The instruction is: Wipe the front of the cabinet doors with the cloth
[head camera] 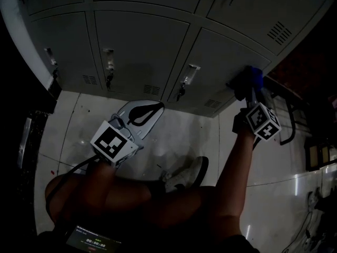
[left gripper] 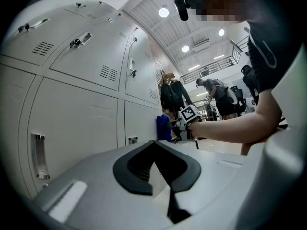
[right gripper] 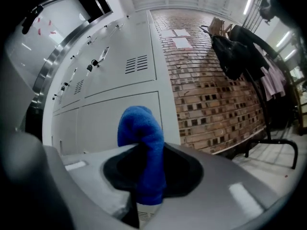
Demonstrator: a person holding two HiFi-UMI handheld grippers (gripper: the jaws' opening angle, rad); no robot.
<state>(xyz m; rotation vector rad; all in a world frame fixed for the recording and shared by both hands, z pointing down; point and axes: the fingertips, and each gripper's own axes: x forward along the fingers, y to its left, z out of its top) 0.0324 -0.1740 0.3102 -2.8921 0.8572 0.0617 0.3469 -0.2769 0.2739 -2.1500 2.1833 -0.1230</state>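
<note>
Grey metal cabinet doors point(head camera: 142, 41) fill the top of the head view, each with a small lock and vent slots. My right gripper point(head camera: 251, 86) is shut on a blue cloth point(head camera: 253, 78), which it presses against the lower right door point(head camera: 231, 57). In the right gripper view the blue cloth point(right gripper: 143, 147) sticks up between the jaws, in front of the bottom door point(right gripper: 117, 116). My left gripper point(head camera: 143, 111) hangs low over the floor, shut and holding nothing. The left gripper view shows the blue cloth point(left gripper: 163, 127) far off against the cabinet doors point(left gripper: 81, 109).
A pale tiled floor point(head camera: 179, 136) lies below the cabinets. The person's shoe point(head camera: 187, 174) and legs sit at the bottom of the head view. A brick wall point(right gripper: 216, 80) and a clothes rack with dark garments point(right gripper: 237, 47) stand right of the cabinets. Another person point(left gripper: 216, 97) stands far back.
</note>
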